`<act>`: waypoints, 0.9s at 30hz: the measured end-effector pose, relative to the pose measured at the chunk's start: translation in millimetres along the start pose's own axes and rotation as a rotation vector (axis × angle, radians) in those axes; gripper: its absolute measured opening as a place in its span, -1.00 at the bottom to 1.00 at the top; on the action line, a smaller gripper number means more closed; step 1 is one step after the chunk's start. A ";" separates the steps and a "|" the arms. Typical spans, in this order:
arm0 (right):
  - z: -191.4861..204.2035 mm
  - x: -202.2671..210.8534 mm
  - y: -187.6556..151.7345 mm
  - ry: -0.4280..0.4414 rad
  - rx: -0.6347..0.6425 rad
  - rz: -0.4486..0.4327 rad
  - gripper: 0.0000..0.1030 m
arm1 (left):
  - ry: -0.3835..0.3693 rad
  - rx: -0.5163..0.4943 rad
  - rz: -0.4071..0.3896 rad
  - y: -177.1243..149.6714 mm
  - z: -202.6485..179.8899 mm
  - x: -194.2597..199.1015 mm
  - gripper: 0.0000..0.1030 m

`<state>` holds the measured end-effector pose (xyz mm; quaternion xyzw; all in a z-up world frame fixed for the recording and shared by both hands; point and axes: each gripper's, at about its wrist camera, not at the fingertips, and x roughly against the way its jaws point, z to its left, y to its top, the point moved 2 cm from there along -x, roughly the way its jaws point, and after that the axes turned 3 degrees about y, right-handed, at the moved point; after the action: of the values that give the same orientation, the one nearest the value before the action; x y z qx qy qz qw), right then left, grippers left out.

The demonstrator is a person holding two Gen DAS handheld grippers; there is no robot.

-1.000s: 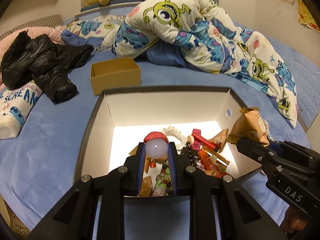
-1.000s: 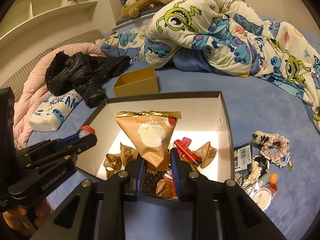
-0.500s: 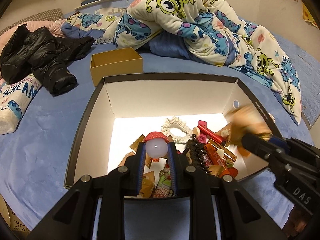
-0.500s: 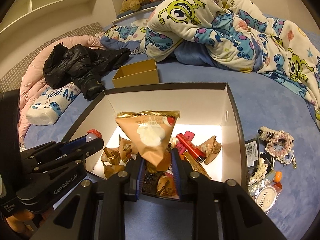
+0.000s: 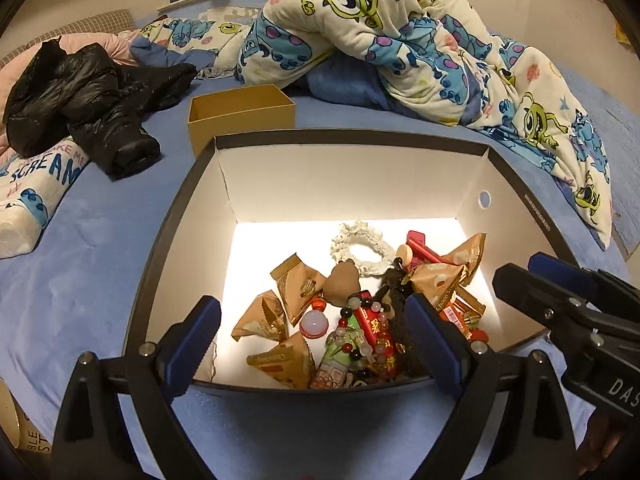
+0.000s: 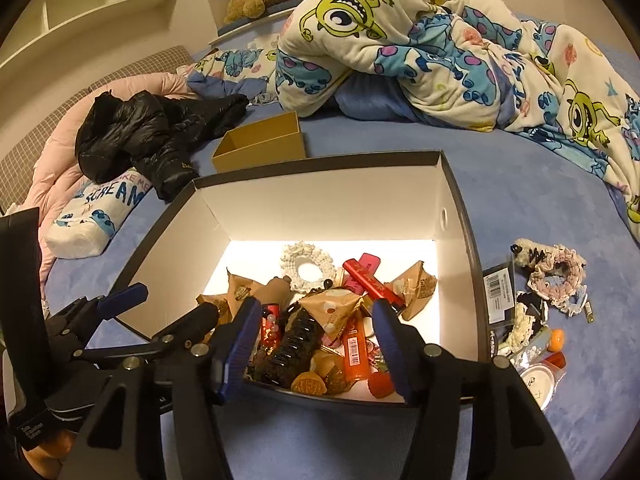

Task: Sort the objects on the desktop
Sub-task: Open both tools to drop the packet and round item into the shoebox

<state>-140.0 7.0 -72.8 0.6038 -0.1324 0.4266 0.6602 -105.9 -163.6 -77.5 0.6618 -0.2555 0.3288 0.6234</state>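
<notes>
A big black box with white inside walls sits on the blue bed, holding several snack packets, hair ties, beads and tubes. My left gripper hovers over its near edge, jaws opening wide with nothing between the pads. Below it, a small pale ball with a red cap lies among the packets. My right gripper is also over the near edge, jaws opening and empty. The brown triangular snack packet rests on the pile. Each gripper shows in the other's view: right gripper, left gripper.
A small tan open box stands just behind the big one. A black jacket and a printed pillow lie at left, a cartoon blanket behind. Loose scrunchies, a tag and small tins lie on the bed right of the box.
Both grippers let go. The left dropped the red-capped ball into the box and the right dropped the brown snack packet onto the pile. Both sets of jaws spread apart.
</notes>
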 end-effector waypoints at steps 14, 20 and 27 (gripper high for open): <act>-2.7 22.5 0.7 -0.023 0.004 -0.016 0.31 | 0.037 -0.013 -0.044 0.0 -6.3 32.1 1.00; -3.5 50.4 -4.0 -0.089 0.028 -0.015 0.31 | 0.003 0.022 -0.060 -1.0 -10.6 59.5 1.00; -5.3 90.0 -8.9 -0.107 0.024 -0.050 0.31 | -0.020 0.040 -0.082 -2.2 -16.3 88.8 1.00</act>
<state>-81.3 48.9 -18.1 0.6366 -0.1474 0.3788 0.6554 -48.1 -140.9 -11.9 0.6874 -0.2278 0.3015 0.6203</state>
